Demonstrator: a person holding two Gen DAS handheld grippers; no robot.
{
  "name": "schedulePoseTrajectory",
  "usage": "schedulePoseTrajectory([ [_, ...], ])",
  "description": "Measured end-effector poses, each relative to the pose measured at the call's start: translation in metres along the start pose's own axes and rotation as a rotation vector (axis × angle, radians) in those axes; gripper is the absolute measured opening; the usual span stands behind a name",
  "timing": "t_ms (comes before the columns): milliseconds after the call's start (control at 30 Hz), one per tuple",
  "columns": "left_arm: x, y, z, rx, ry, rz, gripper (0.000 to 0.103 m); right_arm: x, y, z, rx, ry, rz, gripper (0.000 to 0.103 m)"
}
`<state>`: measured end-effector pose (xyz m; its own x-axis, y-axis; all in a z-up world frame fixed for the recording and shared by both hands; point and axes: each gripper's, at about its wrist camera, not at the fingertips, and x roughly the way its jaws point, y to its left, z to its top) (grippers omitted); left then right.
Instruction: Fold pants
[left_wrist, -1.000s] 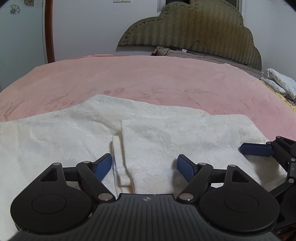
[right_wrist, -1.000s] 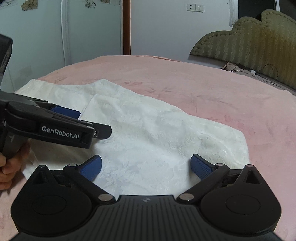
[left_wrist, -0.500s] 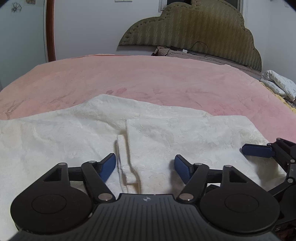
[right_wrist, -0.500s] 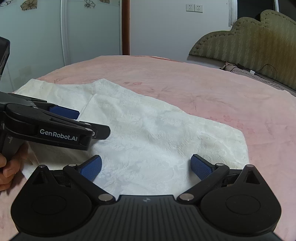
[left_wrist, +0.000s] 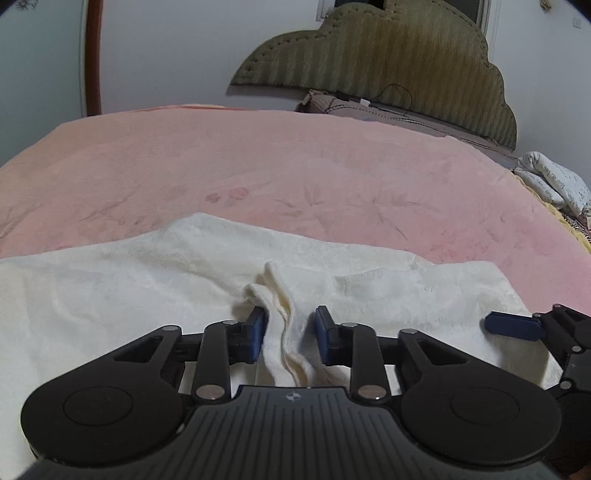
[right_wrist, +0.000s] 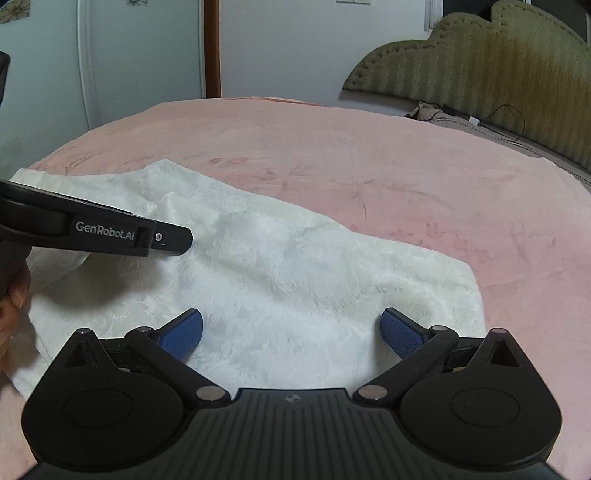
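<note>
The white pants (left_wrist: 155, 295) lie flat on the pink bedspread (left_wrist: 295, 177), filling the lower half of the left wrist view from nine o'clock across to three o'clock. At six o'clock in that view the left gripper (left_wrist: 290, 338) is closing its jaws around a bunched ridge of the fabric's edge; the cloth stands between the blue pads (left_wrist: 255, 334), and the left pad already touches it while a small gap shows beside the right one, so the pinch is not yet firm. To do this step well, the person should finish the squeeze before lifting, making sure every layer of the edge is caught and none slips out below. In the right wrist view the right gripper (right_wrist: 291, 332) hovers at six o'clock over the pants' near edge, its fingers spread wide with nothing grasped. It should probably take a matching pinch toward three o'clock, so both corners rise level and the fold lands square.
</note>
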<state>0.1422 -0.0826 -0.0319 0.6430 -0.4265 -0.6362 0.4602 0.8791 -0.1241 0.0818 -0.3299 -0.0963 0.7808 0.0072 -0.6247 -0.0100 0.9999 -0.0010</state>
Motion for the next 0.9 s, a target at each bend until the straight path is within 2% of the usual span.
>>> schedulePoseTrajectory([
  [100, -0.02, 0.004, -0.011, 0.039, -0.038, 0.08, 0.05, -0.017, 0.002, -0.007, 0.018, -0.037, 0.046, 0.103],
  [200, -0.027, 0.006, -0.022, 0.097, -0.038, 0.128, 0.059, -0.027, 0.013, -0.012, -0.019, -0.06, 0.109, 0.103],
  [300, -0.024, 0.008, -0.03, 0.118, -0.045, 0.156, 0.071, -0.015, 0.032, -0.016, -0.108, -0.021, 0.081, 0.103],
  [400, -0.025, 0.012, -0.032, 0.096, -0.053, 0.168, 0.077, -0.013, 0.031, -0.022, -0.077, -0.059, 0.076, 0.103],
  [567, -0.024, 0.014, -0.033, 0.056, -0.058, 0.195, 0.095, -0.014, 0.029, -0.024, -0.058, -0.066, 0.088, 0.103],
  [733, -0.027, 0.013, -0.037, 0.044, -0.075, 0.222, 0.103, -0.014, 0.027, -0.023, -0.051, -0.064, 0.094, 0.103],
  [900, -0.029, 0.009, -0.041, 0.057, -0.09, 0.248, 0.103, -0.014, 0.027, -0.024, -0.052, -0.064, 0.092, 0.103],
])
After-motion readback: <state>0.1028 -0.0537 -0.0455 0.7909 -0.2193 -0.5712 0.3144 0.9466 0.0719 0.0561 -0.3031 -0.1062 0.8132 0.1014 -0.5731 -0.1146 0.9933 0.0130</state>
